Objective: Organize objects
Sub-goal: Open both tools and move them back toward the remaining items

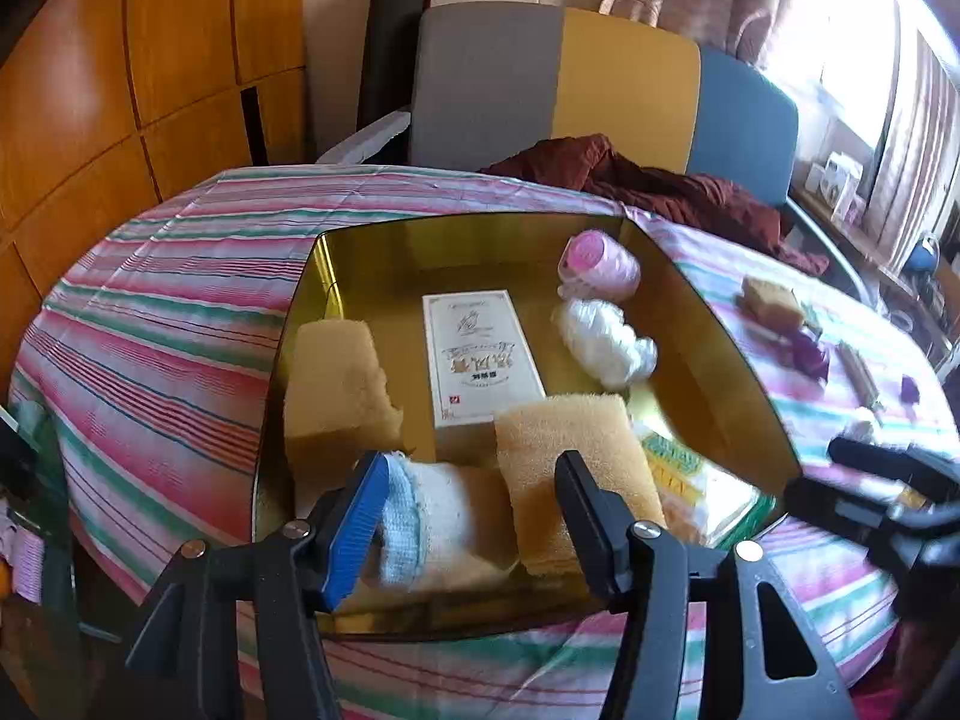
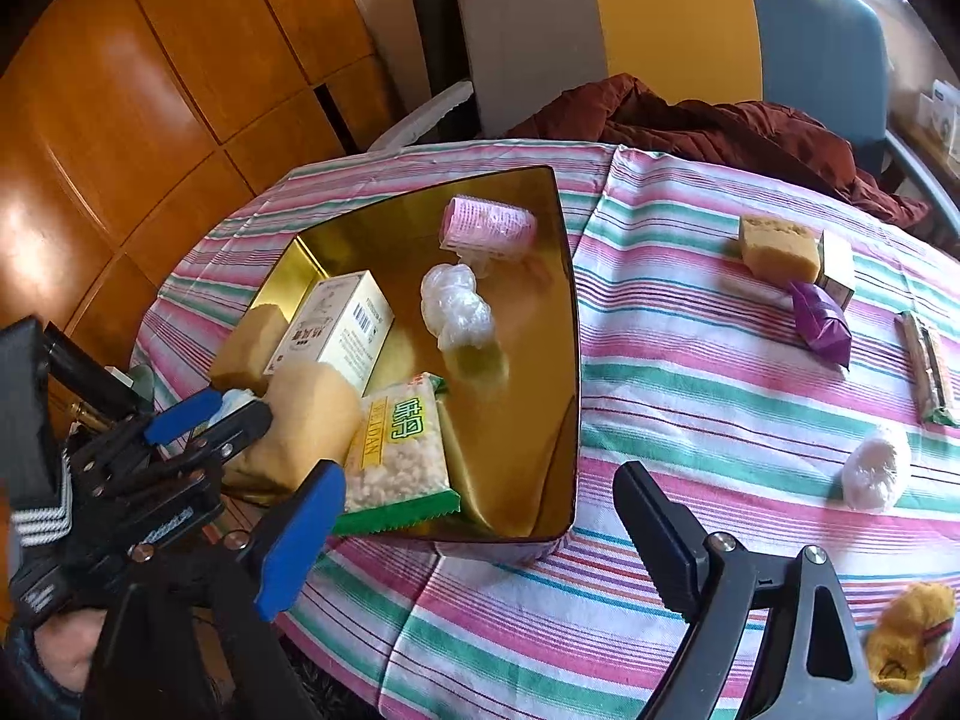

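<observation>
Now | gold tin (image 2: 564,276): sponges, box, snack packet (crowded) | left fingers (image 1: 384,498) narrow, right fingers (image 2: 300,528) wide

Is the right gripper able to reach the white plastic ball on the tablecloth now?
Probably yes. The right gripper is open and empty, and only bare tablecloth lies between it and the white plastic ball.

Both tools are black plastic with angular, triangular cut-out frames. The left gripper (image 1: 474,504) has a ribbed blue pad on one of its jaws and a plain black face on the other, and round silver screws sit at the pivots just behind the jaws. The right gripper (image 2: 474,516) is built the same way, with a smooth blue pad opposite a black one. Behind the left tool's jaws shows a dark sleeve (image 2: 36,525) with white stripes.
</observation>
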The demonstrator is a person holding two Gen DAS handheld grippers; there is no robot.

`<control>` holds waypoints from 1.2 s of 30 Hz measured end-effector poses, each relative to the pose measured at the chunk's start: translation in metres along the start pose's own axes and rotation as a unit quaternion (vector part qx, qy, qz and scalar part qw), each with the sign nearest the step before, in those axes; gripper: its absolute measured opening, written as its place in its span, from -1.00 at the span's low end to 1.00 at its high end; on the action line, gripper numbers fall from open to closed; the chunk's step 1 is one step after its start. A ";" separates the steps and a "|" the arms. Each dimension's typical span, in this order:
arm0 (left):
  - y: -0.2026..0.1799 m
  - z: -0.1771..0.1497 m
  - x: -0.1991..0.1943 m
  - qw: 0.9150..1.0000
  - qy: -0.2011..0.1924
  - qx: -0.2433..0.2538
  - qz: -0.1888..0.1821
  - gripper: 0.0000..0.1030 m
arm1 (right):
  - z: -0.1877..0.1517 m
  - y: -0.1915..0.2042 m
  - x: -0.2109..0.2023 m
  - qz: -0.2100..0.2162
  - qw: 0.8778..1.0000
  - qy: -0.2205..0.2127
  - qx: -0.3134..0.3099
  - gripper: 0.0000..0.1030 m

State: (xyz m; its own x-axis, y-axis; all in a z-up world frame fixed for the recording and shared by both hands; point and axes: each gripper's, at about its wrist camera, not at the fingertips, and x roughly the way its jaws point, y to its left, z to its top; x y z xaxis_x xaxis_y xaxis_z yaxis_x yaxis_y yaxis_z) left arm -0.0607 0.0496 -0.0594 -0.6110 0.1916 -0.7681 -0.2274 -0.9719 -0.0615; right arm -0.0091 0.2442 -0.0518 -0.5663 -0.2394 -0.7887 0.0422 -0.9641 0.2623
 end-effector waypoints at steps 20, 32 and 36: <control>0.027 0.002 -0.040 0.997 -0.031 -0.067 -0.032 0.31 | -0.005 0.006 -0.005 0.008 1.000 -0.016 -0.003 0.80; 0.015 0.000 -0.061 0.997 -0.062 -0.037 -0.004 0.31 | -0.010 0.018 -0.011 -0.003 0.999 -0.024 -0.021 0.92; 0.012 -0.002 -0.063 0.997 -0.066 -0.030 0.004 0.31 | -0.010 0.018 -0.011 -0.003 0.999 -0.024 -0.022 0.92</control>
State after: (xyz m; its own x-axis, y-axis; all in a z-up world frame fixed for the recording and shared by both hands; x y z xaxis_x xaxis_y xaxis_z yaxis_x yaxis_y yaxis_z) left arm -0.0233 0.0254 -0.0130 -0.7077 0.1962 -0.6788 -0.1787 -0.9791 -0.0967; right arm 0.0067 0.2283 -0.0440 -0.6062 -0.2288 -0.7617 0.0748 -0.9699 0.2318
